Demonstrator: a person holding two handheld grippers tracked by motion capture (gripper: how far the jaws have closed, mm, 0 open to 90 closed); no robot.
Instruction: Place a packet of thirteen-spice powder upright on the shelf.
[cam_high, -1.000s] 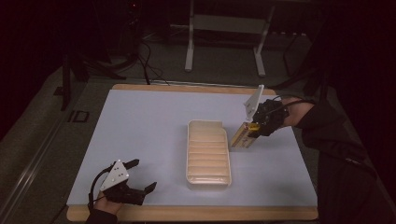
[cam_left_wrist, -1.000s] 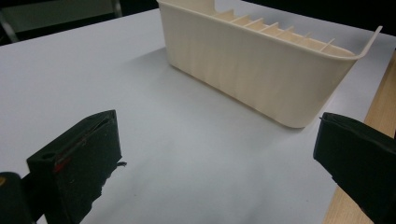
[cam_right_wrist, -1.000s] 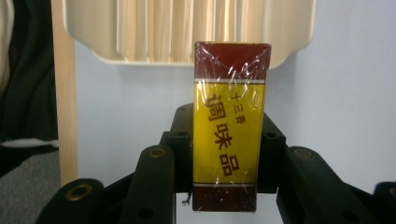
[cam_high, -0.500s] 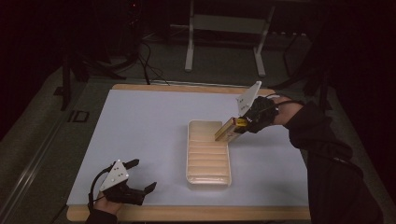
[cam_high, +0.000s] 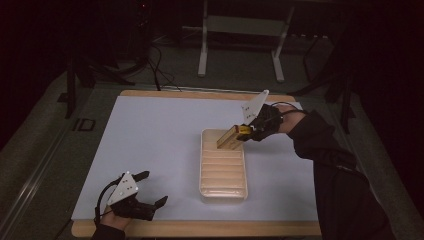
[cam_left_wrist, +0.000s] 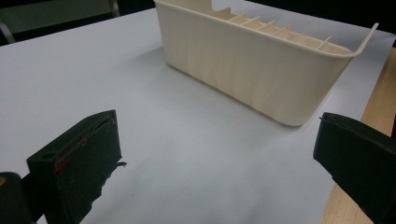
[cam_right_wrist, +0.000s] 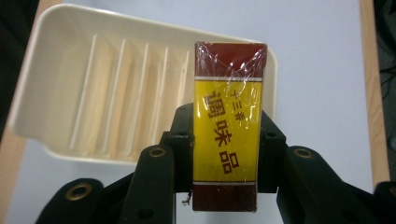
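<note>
- High view shows my right gripper (cam_high: 243, 131) now over the far end of the cream tray (cam_high: 223, 188); one second ago it was beside the tray's right rim, above the white mat (cam_high: 150, 150), so it has travelled inward and a little down.
- Its jaws are clamped on the packet (cam_high: 227, 138), a box wrapped in film, yellow with dark red ends, held by its two long sides. In the right gripper view the packet (cam_right_wrist: 227, 126) stands up between my black jaws, and its top end covers the tray's (cam_right_wrist: 28, 107) right-hand rim.
- I judge this means the carrying is nearly done: the packet hangs tilted over the last slots at the far end and is not yet seated in any slot.
- My left gripper (cam_high: 149, 189) has stayed in its place at the near left of the mat, jaws spread wide and nothing between them. In the left gripper view the tray's side wall (cam_left_wrist: 261, 70) is near but apart from them.
- The dividers in the tray are thin and close together, so the packet must come down parallel to them.
- Room is good: the mat around the tray is bare, and the wooden table edge (cam_high: 200, 229) is well apart from the tray on every side.
</note>
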